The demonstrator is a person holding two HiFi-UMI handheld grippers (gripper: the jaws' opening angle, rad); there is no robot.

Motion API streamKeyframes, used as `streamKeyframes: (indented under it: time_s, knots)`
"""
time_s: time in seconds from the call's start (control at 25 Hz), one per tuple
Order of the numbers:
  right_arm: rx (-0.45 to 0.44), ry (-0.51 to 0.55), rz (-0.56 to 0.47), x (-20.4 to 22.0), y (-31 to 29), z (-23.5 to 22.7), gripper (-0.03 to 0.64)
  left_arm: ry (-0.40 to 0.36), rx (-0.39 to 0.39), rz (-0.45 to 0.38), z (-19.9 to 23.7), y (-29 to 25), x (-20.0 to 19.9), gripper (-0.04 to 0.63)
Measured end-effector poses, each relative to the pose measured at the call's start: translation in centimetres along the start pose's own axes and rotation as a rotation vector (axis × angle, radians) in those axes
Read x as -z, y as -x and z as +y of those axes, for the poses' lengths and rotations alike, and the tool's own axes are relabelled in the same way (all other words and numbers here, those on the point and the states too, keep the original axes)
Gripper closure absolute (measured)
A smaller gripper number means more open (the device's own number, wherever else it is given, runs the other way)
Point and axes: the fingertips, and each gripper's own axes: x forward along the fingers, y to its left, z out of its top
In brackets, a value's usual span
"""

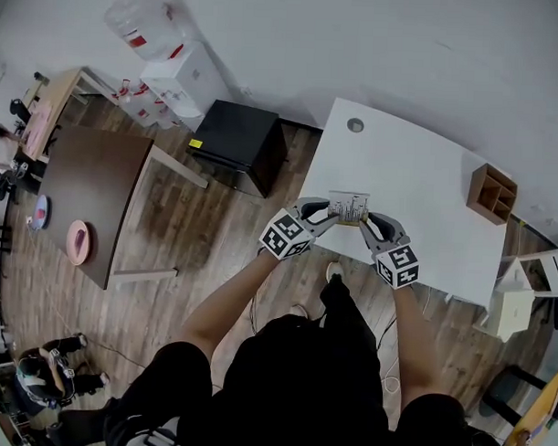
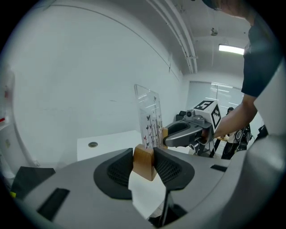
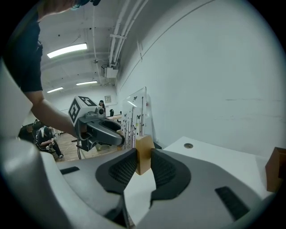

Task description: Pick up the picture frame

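The picture frame (image 1: 348, 208) is a clear pane printed with small butterflies, standing upright on a wooden block at each end. Both grippers hold it up in the air over the near edge of the white table (image 1: 418, 177). My left gripper (image 1: 327, 213) is shut on the frame's left wooden block (image 2: 144, 162), and the pane (image 2: 149, 120) rises just behind it. My right gripper (image 1: 369, 221) is shut on the other wooden block (image 3: 143, 154). In each gripper view the opposite gripper shows beyond the pane.
A wooden organiser box (image 1: 491, 193) stands at the table's far right. A black cabinet (image 1: 241, 143) sits on the floor left of the table, a brown table (image 1: 88, 197) further left. A white stool (image 1: 523, 295) is at the right. A person (image 1: 50, 374) sits on the floor, bottom left.
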Motion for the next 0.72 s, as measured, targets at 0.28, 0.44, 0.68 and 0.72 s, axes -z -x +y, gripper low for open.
streamKeyframes:
  time_s: [0.28, 0.44, 0.68, 0.72]
  knots:
    - [0.036, 0.003, -0.012, -0.8, 3.6, 3.9, 0.509, -0.001, 0.034, -0.032, -3.9, 3.1, -0.6, 0.443]
    - [0.078, -0.012, -0.017, -0.9, 5.5, 5.9, 0.509, -0.016, 0.065, -0.042, -6.1, 4.4, -0.6, 0.443]
    - [0.117, -0.018, -0.030, -0.8, 7.4, 7.8, 0.512, -0.022, 0.068, -0.059, -8.3, 6.0, -0.6, 0.443]
    - [0.119, -0.017, -0.033, -0.8, 7.6, 8.1, 0.514, -0.019, 0.067, -0.063, -8.6, 6.2, -0.5, 0.443]
